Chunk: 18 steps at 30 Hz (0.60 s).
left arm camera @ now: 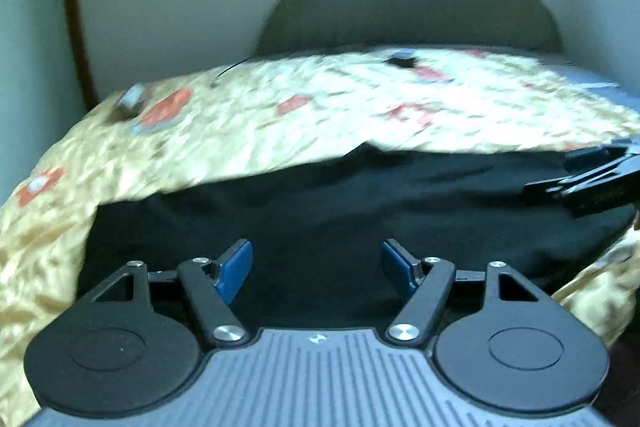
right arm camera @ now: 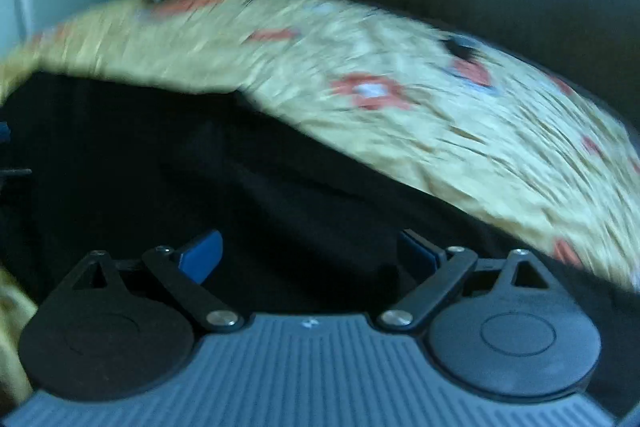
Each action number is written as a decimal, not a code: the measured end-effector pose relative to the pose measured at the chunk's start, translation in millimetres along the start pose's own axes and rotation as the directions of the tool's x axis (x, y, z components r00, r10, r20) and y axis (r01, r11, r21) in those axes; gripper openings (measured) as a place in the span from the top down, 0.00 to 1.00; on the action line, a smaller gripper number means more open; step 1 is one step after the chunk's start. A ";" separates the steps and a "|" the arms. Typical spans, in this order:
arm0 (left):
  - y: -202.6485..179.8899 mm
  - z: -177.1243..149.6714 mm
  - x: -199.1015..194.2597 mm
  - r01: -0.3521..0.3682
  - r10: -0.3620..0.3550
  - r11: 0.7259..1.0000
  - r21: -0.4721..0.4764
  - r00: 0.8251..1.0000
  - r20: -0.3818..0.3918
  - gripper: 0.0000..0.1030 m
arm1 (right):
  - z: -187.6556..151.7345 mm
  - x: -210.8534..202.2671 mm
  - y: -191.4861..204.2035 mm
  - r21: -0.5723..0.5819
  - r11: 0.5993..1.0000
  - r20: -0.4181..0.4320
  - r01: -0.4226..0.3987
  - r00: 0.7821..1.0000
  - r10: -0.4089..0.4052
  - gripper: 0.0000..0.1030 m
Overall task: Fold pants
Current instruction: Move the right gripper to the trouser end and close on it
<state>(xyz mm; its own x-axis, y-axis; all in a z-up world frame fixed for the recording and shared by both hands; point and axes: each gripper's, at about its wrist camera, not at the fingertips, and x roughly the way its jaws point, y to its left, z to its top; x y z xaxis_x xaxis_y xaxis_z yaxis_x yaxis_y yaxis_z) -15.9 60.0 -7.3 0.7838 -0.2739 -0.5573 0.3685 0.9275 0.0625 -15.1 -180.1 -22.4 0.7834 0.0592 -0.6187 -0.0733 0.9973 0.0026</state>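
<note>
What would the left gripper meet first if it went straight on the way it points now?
Most likely the black pants: the left gripper, jaws open and empty, aims down at the dark cloth. Depth is unclear.

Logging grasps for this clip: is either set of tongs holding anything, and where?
Nothing held. The left tongs and right tongs both stand open above the black pants.

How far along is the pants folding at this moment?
Done: the black pants lie as a wide, fairly flat block on the yellow bedspread, so some fold seems made, though blur hides the layers. In hand: nothing; the left gripper and right gripper are open above the cloth. Left: probably a further fold.
</note>
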 end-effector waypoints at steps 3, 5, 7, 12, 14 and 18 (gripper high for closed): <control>-30.6 17.8 3.3 0.069 -0.071 0.997 0.045 0.997 0.028 0.31 | -16.3 -42.6 -62.2 0.215 0.977 0.063 -0.001 0.998 -0.013 0.09; -57.9 29.2 7.3 0.136 -0.139 0.987 0.082 0.990 0.032 0.31 | -34.2 -67.2 -111.3 0.359 0.933 0.083 -0.002 0.996 -0.030 0.09; -86.2 38.5 11.5 0.188 -0.193 0.975 0.118 0.980 0.035 0.31 | -58.4 -88.7 -161.9 0.487 0.873 0.106 0.016 0.991 -0.077 0.17; -159.1 53.7 32.0 0.299 -0.304 0.933 0.198 0.953 -0.004 0.31 | -116.7 -115.7 -262.6 0.727 0.682 0.083 0.077 0.977 -0.198 0.36; -183.8 59.2 42.5 0.355 -0.355 0.912 0.204 0.934 -0.037 0.31 | -132.4 -122.9 -286.6 0.766 0.634 0.085 0.105 0.961 -0.262 0.36; -223.9 64.2 59.0 0.426 -0.416 0.885 0.191 0.905 -0.090 0.31 | -147.9 -131.6 -318.1 0.809 0.574 0.081 0.124 0.944 -0.319 0.36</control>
<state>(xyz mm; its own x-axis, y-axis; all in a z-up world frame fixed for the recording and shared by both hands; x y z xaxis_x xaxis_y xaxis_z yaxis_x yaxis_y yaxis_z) -20.0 -180.1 -1.0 0.5108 -0.6107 -0.6051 0.7549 0.6554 -0.0241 -186.1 -511.6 -57.9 0.8134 -0.2586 -0.5210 0.5545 0.6153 0.5603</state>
